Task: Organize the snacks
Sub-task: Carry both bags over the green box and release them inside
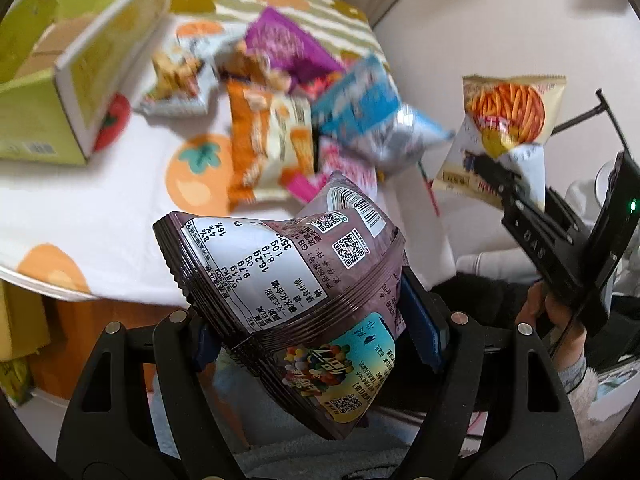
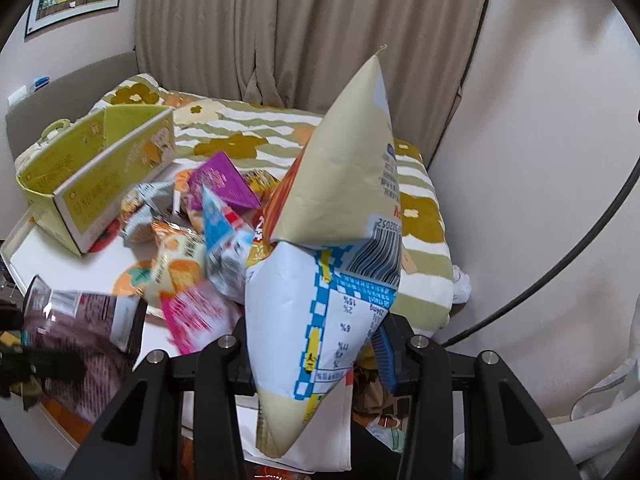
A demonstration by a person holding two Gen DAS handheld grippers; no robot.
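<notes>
**Two grippers, each loaded with one snack packet; green box lies ahead and to the left**

Left gripper (image 1: 316, 340): closed around a purple candy packet (image 1: 288, 276), which is clamped near its lower half and tilted, back label upward. Right gripper (image 2: 316, 364): closed around a cream fries packet (image 2: 340, 208), which is held by its lower end with its long axis running up and away from the fingers; in the left wrist view the same packet (image 1: 508, 128) is seen raised to the right of the table.

Green box (image 2: 96, 172): open-topped, set at the far left of the white table (image 1: 80, 208), long axis running away from the cameras. It is judged to be the destination, and the left gripper is judged the nearer to it.

Snack pile (image 1: 280, 120): loose packets, blurred, heaped mid-table between the box and the grippers; among them a magenta packet (image 1: 280, 40), an orange packet (image 1: 256, 140) and a blue packet (image 1: 360, 96) are made out.

Background: striped flowered bedding (image 2: 360, 152), curtain (image 2: 280, 28).

Next move, as judged: either packet has to be carried leftward over the pile and lowered through the open top.
</notes>
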